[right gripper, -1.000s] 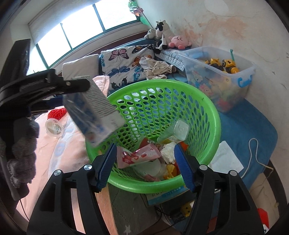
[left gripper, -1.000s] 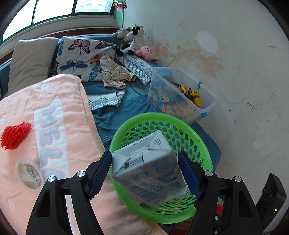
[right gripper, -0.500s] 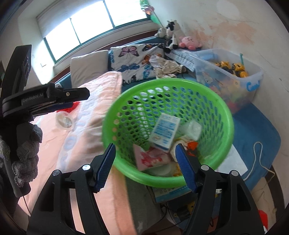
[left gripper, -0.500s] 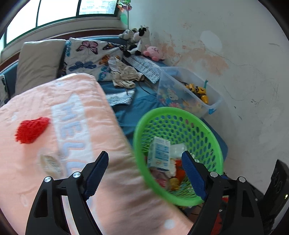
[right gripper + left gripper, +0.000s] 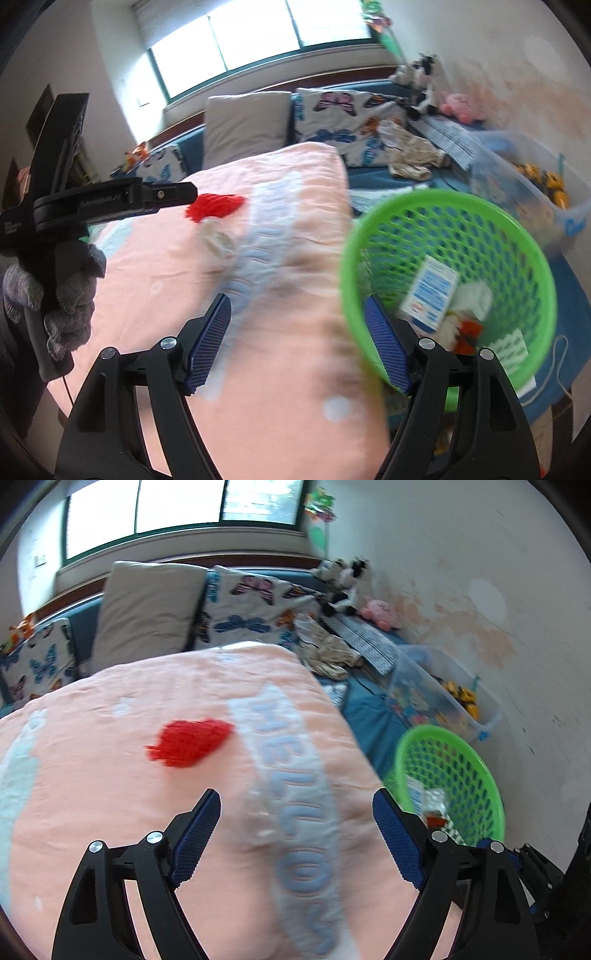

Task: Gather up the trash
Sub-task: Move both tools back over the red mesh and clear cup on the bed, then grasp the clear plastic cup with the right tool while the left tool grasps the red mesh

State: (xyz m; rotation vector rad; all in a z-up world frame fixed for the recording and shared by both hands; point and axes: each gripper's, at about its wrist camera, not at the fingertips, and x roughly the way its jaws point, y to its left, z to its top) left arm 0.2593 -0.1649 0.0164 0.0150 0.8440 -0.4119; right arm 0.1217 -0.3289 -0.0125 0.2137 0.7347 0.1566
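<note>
Your left gripper [image 5: 295, 825] hangs over the peach-pink quilted blanket with pale blue lettering [image 5: 110, 775], its blue-padded jaws opening with nothing but blanket showing between them. The red foam mesh fruit sleeve [image 5: 190, 742] lies on that blanket at about eleven o'clock from the left fingertips, well apart from them; a blurred, pale round piece of trash [image 5: 260, 818] sits on the lettering just ahead of the jaws, too smeared to name. The round green perforated plastic basket [image 5: 476, 760] stands at about three o'clock of that view, off the blanket's edge, with a clear plastic toy bin [image 5: 443, 694] behind it against the stained wall. Your right gripper [image 5: 297, 341] also has its jaws opening and carries nothing; its right pad overlaps the basket's rim [image 5: 347, 258] in the picture, though you cannot tell whether it touches. Inside the basket a white and blue drink carton [image 5: 430, 291] lies tilted among crumpled wrappers. In the right wrist view your gloved left hand [image 5: 62, 291] grips the left tool's handle at nine o'clock, and the red sleeve [image 5: 216, 206] shows just beyond that tool's tip. Butterfly-print pillows [image 5: 343, 114] and plush toys [image 5: 424, 81] line the far side at twelve to one o'clock.
</note>
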